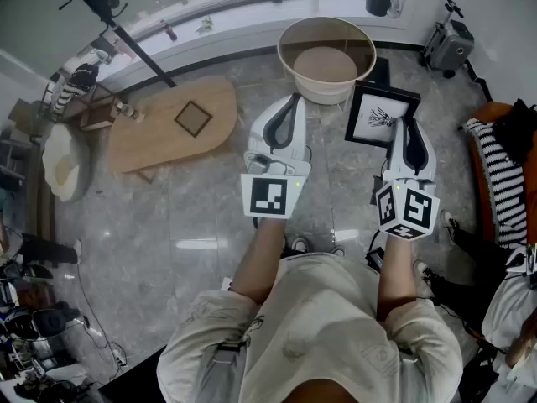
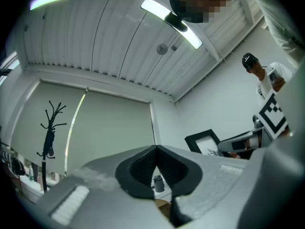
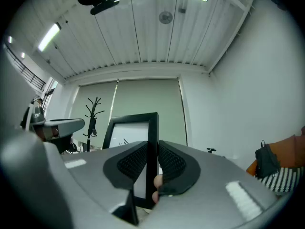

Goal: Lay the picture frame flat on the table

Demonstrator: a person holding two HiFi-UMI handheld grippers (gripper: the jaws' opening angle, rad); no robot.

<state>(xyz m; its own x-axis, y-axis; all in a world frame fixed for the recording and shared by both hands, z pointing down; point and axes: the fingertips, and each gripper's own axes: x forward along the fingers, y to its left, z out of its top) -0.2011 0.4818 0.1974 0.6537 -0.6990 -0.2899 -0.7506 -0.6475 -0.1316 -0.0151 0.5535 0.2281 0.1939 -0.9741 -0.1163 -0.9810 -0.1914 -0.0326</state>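
So far we have only the grip: our right gripper (image 3: 152, 152) clamps the picture frame (image 3: 129, 136) by its side edge, holding it in the air ahead of the jaws. Our left gripper (image 2: 156, 151) is closed and empty beside it. Lowering it flat onto the round table (image 1: 282, 53) just beyond remains.

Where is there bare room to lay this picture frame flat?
The round rimmed table, next to the picture frame, is bare inside. The wooden table is free right of its dark square; its left end holds small items.
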